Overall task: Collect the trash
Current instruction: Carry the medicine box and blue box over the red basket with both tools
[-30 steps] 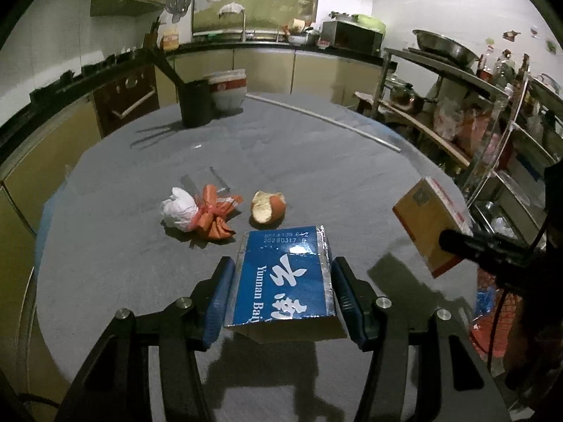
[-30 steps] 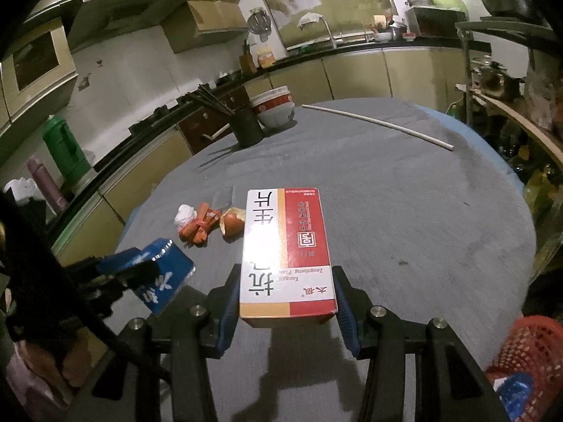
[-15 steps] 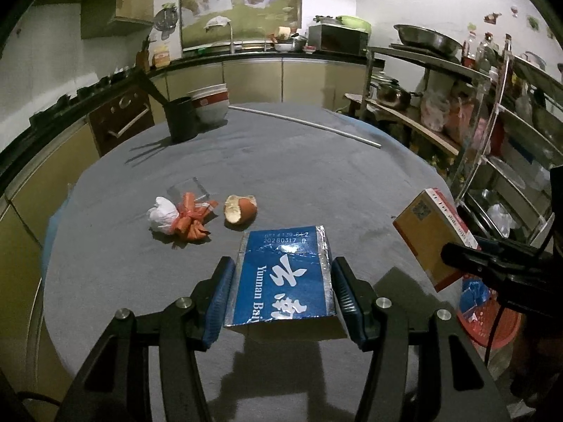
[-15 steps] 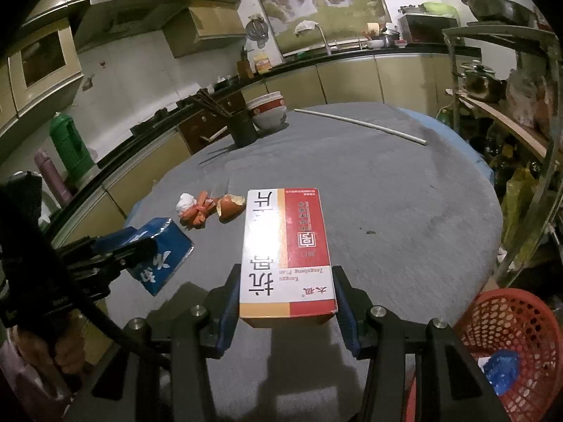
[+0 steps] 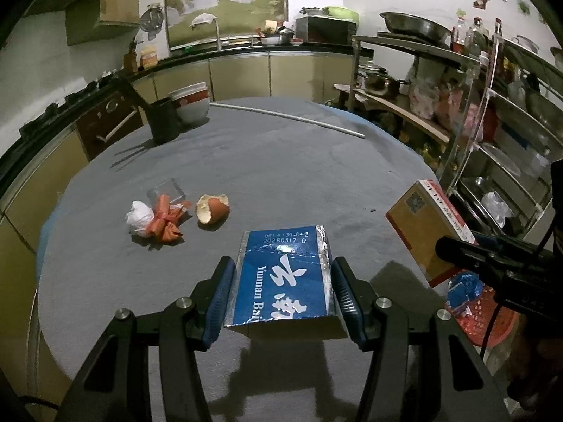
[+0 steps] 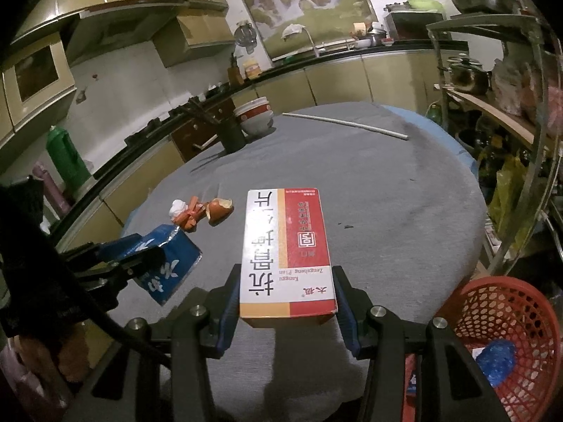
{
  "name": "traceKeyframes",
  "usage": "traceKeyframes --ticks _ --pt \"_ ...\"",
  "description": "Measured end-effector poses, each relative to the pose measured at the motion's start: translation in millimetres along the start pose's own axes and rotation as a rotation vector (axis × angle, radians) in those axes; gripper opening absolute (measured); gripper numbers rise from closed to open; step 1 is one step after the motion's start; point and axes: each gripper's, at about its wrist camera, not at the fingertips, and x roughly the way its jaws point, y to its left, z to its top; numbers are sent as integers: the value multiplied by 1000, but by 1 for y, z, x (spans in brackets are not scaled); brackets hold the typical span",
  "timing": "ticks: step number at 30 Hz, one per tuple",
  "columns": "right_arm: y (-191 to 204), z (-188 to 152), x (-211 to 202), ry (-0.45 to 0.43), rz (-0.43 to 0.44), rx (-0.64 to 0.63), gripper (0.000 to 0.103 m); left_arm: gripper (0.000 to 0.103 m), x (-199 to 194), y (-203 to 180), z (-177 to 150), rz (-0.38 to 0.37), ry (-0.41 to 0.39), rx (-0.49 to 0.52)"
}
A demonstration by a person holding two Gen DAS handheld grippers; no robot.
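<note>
My left gripper (image 5: 281, 292) is shut on a blue and silver box (image 5: 283, 277), held above the grey round table (image 5: 281, 161). My right gripper (image 6: 286, 295) is shut on a red and white medicine box (image 6: 285, 246); the same red and white medicine box (image 5: 425, 228) shows at the right of the left wrist view. On the table lie an eggshell (image 5: 213, 208), a white tissue wad (image 5: 140, 217) and orange wrappers (image 5: 167, 219). A red mesh basket (image 6: 506, 330) stands on the floor at the lower right, with blue trash (image 6: 498, 355) inside.
A black utensil holder (image 5: 163, 121) and stacked bowls (image 5: 190, 103) sit at the table's far side, with a white rod (image 5: 286, 117) beyond. Metal shelves (image 5: 492, 105) with pots stand right. Kitchen counters (image 5: 246, 66) run behind.
Both grippers have drawn back towards the near right with their boxes. The trash on the table looks further off, and more of the red basket shows.
</note>
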Motion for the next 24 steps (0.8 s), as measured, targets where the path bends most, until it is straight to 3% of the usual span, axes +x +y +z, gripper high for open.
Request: traceKeyframes --ticks 24 --pt "-69 -26 -41 -20 -78 133 51 58 9 -61 8 -45 19 133"
